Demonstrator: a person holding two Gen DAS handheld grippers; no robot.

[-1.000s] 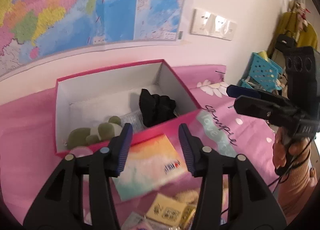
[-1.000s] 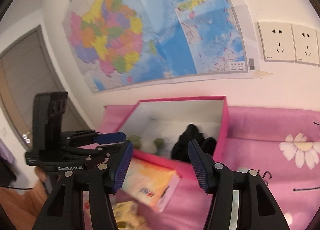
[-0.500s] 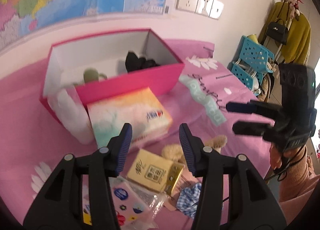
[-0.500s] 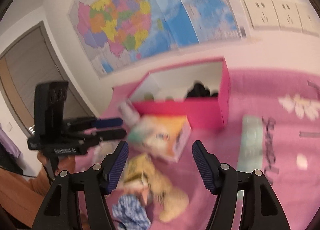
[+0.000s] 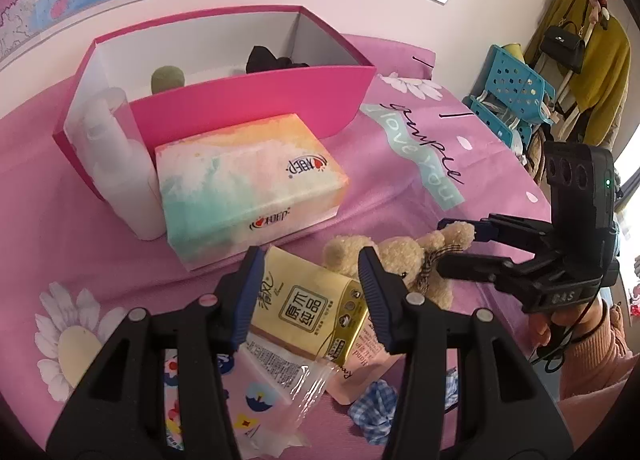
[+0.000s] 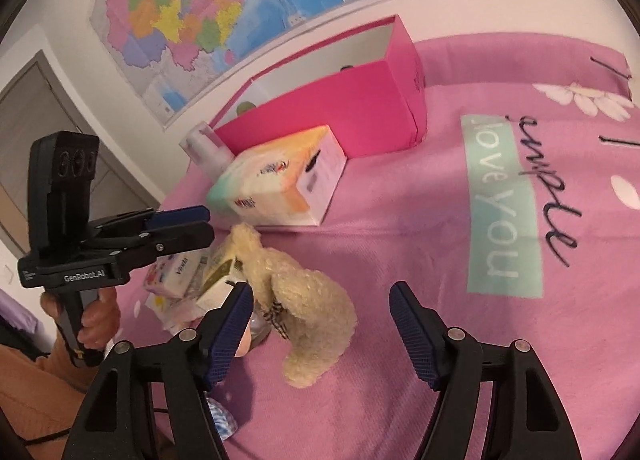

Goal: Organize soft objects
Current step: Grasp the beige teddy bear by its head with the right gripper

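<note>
On the pink bedspread (image 5: 400, 188), left wrist view: the left tongs (image 5: 310, 292) hang open and empty over a gold tissue pack (image 5: 308, 308), pads clear of it. The teddy bear (image 5: 404, 260) lies at 3 o'clock of the pack, part covered by the right tongs (image 5: 460, 244), whose tips sit by its paw; contact cannot be told. A blue checked cloth (image 5: 376, 408) is cut off at 5 o'clock behind the tong arm. The pink box (image 5: 256, 108) at 12 o'clock hides most of a green plush (image 5: 168, 78) and a black cloth (image 5: 272, 58). A pastel tissue box (image 5: 244, 184) stands before it. Against the earlier frames the box has receded and the clutter has come under the tongs.

Right wrist view: the right tongs (image 6: 320, 312) stand wide, having just been opening, the teddy bear (image 6: 304, 300) between the pads but not pressed. The left tongs (image 6: 200, 226) enter at 9 o'clock, a hand (image 6: 92, 320) on the handle. Items under them are blurred. Earlier the bear lay further off. A wall map (image 6: 224, 8) hangs above the pink box (image 6: 332, 112); a door shows at 9 o'clock.
</note>
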